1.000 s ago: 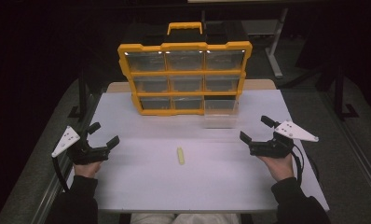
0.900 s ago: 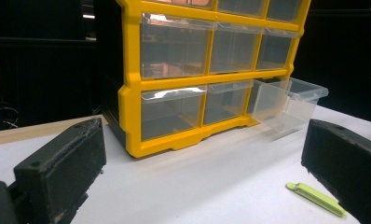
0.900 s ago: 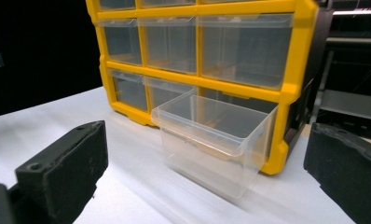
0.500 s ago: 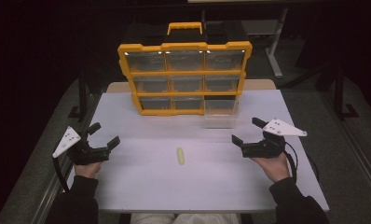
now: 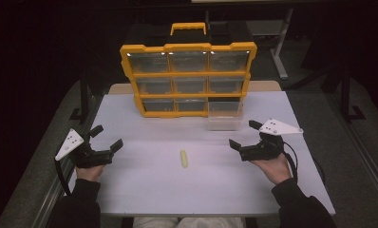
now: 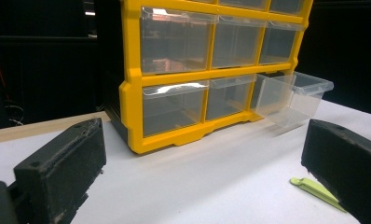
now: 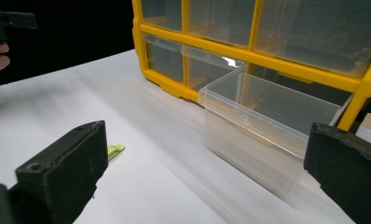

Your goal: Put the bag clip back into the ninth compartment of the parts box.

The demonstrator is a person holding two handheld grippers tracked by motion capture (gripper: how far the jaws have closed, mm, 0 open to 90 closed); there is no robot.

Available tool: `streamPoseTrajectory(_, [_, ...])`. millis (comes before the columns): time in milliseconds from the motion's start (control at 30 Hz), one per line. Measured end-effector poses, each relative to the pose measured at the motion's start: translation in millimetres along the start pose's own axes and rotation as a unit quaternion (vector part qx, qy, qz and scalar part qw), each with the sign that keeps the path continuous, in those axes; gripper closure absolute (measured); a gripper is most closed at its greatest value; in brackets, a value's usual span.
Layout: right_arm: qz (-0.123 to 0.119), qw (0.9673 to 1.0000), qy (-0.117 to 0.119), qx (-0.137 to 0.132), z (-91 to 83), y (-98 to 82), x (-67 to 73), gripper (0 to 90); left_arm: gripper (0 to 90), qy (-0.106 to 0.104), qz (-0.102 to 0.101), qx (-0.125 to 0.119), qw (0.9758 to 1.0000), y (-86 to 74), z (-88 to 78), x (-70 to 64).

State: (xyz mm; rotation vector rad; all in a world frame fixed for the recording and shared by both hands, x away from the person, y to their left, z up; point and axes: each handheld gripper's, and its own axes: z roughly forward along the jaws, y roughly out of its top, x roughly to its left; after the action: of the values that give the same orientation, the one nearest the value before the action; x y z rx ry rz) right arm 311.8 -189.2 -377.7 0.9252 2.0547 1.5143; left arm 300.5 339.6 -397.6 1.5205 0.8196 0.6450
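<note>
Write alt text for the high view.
A person's two hand-held black grippers, left gripper and right gripper, rest open on a white table, flanking a small yellow-green clip. Behind stands a yellow organiser with clear drawers, its bottom-right clear plastic drawer pulled out.

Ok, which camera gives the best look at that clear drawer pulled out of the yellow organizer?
The right gripper view: the clear drawer is close, showing rim and walls. The left gripper view shows it farther off, at the yellow organizer's bottom row end. The high view shows it small, from above.
</note>
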Motion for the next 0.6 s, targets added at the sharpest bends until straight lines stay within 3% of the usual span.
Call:
streamPoseTrajectory(267, [-0.009, 0.9991, 0.025, 0.035, 7.1, 9.8, 6.0, 0.0, 0.0, -0.001, 0.002, 0.002, 1.0, 0.1, 0.2, -0.4])
streamPoseTrajectory(600, [-0.015, 0.998, 0.04, 0.046, 15.6, 17.3, 11.3, 0.0, 0.0, -0.002, 0.003, 0.002, 1.0, 0.2, 0.2, -0.5])
